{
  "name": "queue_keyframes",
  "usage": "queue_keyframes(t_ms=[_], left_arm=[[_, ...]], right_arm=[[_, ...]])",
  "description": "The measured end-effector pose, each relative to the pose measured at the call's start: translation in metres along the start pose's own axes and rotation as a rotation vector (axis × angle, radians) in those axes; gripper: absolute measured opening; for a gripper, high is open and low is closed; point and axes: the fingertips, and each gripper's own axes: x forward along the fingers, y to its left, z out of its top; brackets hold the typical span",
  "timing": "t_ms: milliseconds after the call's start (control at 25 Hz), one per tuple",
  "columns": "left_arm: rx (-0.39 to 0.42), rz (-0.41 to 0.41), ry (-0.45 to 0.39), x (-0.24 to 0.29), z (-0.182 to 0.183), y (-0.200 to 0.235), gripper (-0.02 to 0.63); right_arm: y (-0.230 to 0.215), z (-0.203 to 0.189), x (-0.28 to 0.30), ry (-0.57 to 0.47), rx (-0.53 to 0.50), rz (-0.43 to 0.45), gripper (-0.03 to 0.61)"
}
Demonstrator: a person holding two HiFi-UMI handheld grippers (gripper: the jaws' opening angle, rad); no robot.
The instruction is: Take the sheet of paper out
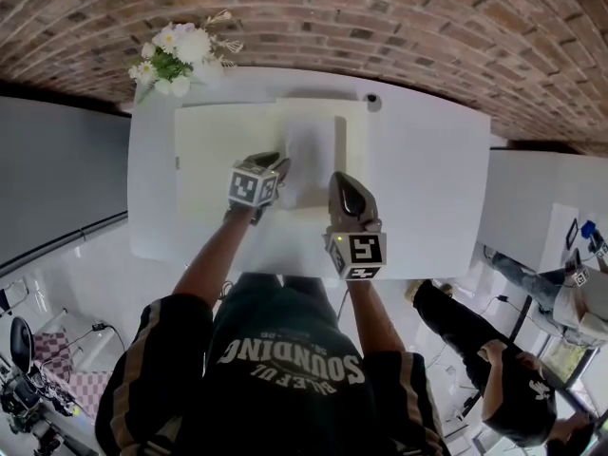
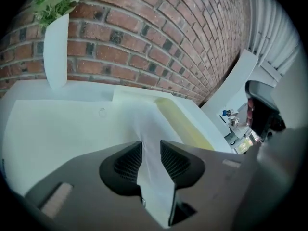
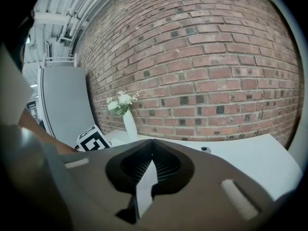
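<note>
On the white table, the sheet of paper lay on a cream folder. Only the left gripper view showed its jaws apart astride the sheet; the right gripper view showed jaws closed together.

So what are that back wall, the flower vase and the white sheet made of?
The wall looks like real brick: matt red-brown blocks with pale mortar lines between them. The vase is plain, smooth white, probably ceramic or plastic; the look leaves that open. The sheet seems to be thin matt paper, since it bends softly rather than lying stiff.
</note>
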Motion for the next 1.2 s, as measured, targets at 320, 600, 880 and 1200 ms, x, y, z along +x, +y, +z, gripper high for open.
queue_keyframes(t_ms=[320,600,880,1200], left_arm=[[-0.086,-0.020,0.031,0.026,-0.011,0.007,0.129],[-0.135,-0.027,0.048,0.041,-0.015,0.008,0.119],[-0.081,0.019,0.048,0.041,-0.018,0.013,0.036],[0.034,0.076,0.053,0.033,-0.016,0.018,0.012]], right_arm=[[-0.010,-0.008,-0.002,0.020,0.014,-0.019,-0.003],[-0.019,-0.013,-0.006,0.031,0.027,-0.043,-0.003],[-0.023,-0.016,-0.010,0.038,0.031,-0.054,-0.003],[-0.021,-0.011,-0.013,0.026,0.027,-0.057,-0.003]])
